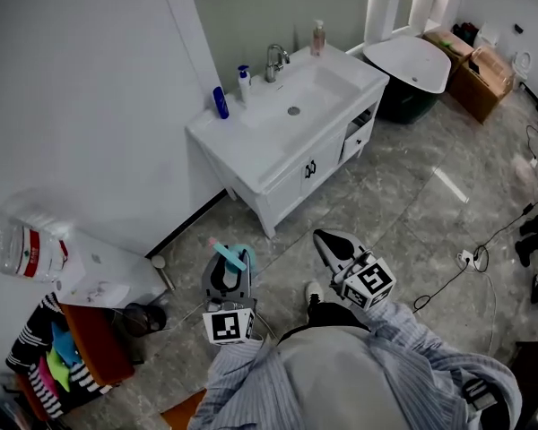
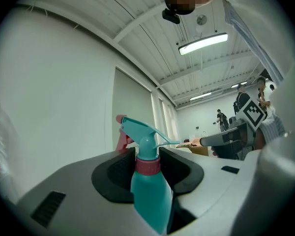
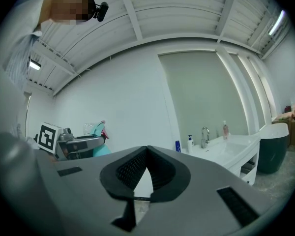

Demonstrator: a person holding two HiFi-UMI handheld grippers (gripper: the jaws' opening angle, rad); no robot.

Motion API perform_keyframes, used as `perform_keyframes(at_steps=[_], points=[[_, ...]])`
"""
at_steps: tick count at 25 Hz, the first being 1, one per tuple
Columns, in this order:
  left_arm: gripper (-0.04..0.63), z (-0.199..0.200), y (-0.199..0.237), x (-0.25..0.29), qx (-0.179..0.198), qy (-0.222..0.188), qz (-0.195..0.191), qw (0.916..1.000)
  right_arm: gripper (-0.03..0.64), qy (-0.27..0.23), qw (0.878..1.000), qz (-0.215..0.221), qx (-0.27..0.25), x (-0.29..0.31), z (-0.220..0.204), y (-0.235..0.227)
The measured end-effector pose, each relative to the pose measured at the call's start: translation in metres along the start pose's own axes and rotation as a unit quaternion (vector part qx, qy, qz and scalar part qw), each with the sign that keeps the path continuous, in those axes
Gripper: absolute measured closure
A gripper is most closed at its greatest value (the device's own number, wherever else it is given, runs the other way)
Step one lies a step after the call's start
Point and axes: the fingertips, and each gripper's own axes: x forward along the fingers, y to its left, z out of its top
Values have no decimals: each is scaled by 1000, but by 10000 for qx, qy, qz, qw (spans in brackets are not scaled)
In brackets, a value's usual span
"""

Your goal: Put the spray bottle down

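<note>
The grey stone floor [image 1: 412, 213] fills most of the head view, and a white wall [image 1: 81, 88] takes up the upper left. A white sink cabinet [image 1: 242, 146] stands against the wall near the top middle. To its right, at the top of the frame, is a dark bathtub [image 1: 412, 61] with a white inside, and brown boxes [image 1: 480, 79] sit in the upper right corner. The person's striped shirt [image 1: 403, 348] fills the bottom of the frame. A big clear water jug [image 1: 22, 240] lies at the left edge.

The left gripper [image 1: 226, 260] is low in the middle of the frame. Its jaws are squeezed onto the teal spray bottle [image 1: 236, 258]. In the left gripper view the spray bottle [image 2: 150, 191] stands upright in the middle, and the left gripper [image 2: 147, 154] pinches it at the pink ring on its neck. The bottle is up in the air, not on the sink.

The right gripper [image 1: 327, 240] is just to the right of it. In the right gripper view its [image 3: 146, 154] jaw tips touch, with nothing between them.

On the sink top are a tap [image 1: 275, 61], a white pump bottle [image 1: 244, 85], a pink bottle [image 1: 318, 38] and a small blue bottle [image 1: 221, 102].
</note>
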Motion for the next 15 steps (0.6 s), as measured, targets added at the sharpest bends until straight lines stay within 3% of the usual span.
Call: perform_keyframes(at_steps=[8, 15], points=[[448, 2, -3, 112, 119, 115, -48, 9999, 601, -67, 9998, 171, 87, 55, 20, -90], [448, -13, -3, 164, 153, 378, -100, 9991, 601, 87, 9993, 255, 276, 85, 13, -135]])
